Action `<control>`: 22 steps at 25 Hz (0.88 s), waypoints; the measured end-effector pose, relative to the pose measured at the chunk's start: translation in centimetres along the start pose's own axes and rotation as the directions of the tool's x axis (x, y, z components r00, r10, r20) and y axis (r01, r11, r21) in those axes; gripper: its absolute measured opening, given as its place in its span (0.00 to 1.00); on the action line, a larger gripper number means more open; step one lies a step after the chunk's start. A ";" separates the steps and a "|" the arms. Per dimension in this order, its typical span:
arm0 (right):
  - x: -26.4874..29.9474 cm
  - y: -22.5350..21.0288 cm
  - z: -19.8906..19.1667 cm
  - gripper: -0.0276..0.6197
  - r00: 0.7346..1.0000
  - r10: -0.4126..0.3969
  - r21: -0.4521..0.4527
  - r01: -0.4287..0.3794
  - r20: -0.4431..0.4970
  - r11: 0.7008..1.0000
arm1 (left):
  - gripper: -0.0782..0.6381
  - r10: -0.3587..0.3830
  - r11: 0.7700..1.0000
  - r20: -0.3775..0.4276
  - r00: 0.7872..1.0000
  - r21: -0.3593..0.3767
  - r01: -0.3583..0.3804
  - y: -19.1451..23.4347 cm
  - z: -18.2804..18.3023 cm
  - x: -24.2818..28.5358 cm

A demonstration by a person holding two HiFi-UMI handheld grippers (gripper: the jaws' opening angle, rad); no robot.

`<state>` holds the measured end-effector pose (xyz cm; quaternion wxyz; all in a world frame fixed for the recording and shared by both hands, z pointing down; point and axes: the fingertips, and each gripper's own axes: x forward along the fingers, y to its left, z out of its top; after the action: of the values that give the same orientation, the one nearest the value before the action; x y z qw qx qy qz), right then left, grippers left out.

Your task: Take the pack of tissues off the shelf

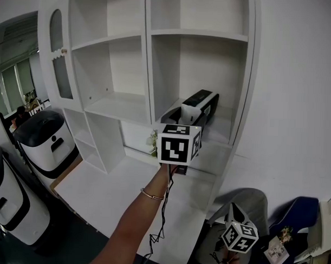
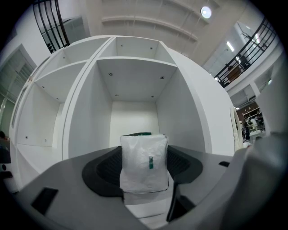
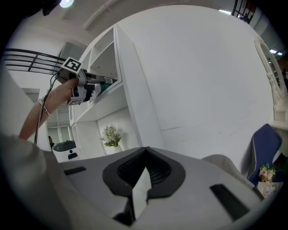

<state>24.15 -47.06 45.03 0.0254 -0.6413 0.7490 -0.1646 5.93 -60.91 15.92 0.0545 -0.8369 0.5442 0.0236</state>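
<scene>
The pack of tissues (image 2: 144,162), a white plastic-wrapped pack with a small green mark, stands on the white shelf (image 2: 135,121) inside a compartment. It fills the gap between the jaws of my left gripper (image 2: 145,168), and both dark pads (image 2: 105,168) lie against its sides. In the head view the left gripper (image 1: 205,100) reaches into the lower right compartment of the shelf (image 1: 199,33), and its body hides the pack. My right gripper (image 3: 144,155) hangs low at the right, shut and empty, with its marker cube (image 1: 240,235) showing.
A white counter (image 1: 125,192) runs below the shelf unit, with a small plant (image 1: 152,142) at its back. Two white and black machines (image 1: 43,141) stand on the floor at the left. A blue chair (image 1: 298,214) sits at the lower right beside the white wall.
</scene>
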 end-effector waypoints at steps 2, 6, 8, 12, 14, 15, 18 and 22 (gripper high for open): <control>-0.3 0.2 0.1 0.05 1.000 0.002 -0.005 -0.002 0.002 1.000 | 0.52 0.000 1.000 0.012 1.000 -0.007 0.000 0.1 0.1 -0.6; -0.7 0.7 0.1 0.05 1.000 0.011 -0.018 -0.011 0.000 1.000 | 0.52 0.004 1.000 0.039 0.999 -0.014 -0.003 0.3 0.7 -2.1; -0.7 1.2 0.1 0.05 1.000 0.019 -0.026 -0.019 -0.004 0.999 | 0.52 0.004 1.000 0.054 0.999 -0.018 -0.003 0.5 1.1 -3.1; -0.5 2.8 0.2 0.05 0.999 0.047 -0.044 -0.047 -0.011 0.998 | 0.52 0.011 1.000 0.090 0.996 -0.021 -0.009 1.4 2.1 -5.6; -0.1 3.7 0.3 0.05 0.998 0.066 -0.053 -0.067 -0.013 0.996 | 0.52 0.020 1.000 0.110 0.994 -0.018 -0.018 1.9 2.6 -6.9; 0.1 4.2 0.3 0.05 0.997 0.077 -0.058 -0.078 -0.015 0.995 | 0.52 0.025 1.000 0.119 0.993 -0.018 -0.023 2.2 2.8 -7.6; 0.7 6.1 0.1 0.05 0.993 0.116 -0.070 -0.117 -0.024 0.991 | 0.52 0.040 0.999 0.140 0.989 -0.021 -0.038 3.3 3.1 -10.0; 1.9 9.2 -0.4 0.05 0.983 0.178 -0.083 -0.181 -0.042 0.980 | 0.52 0.067 0.998 0.170 0.983 -0.021 -0.064 5.0 3.2 -13.5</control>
<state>14.96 -47.73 43.18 -0.0003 -0.5689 0.8104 -0.1401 -4.04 -50.27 13.73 0.0937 -0.8138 0.5645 0.1014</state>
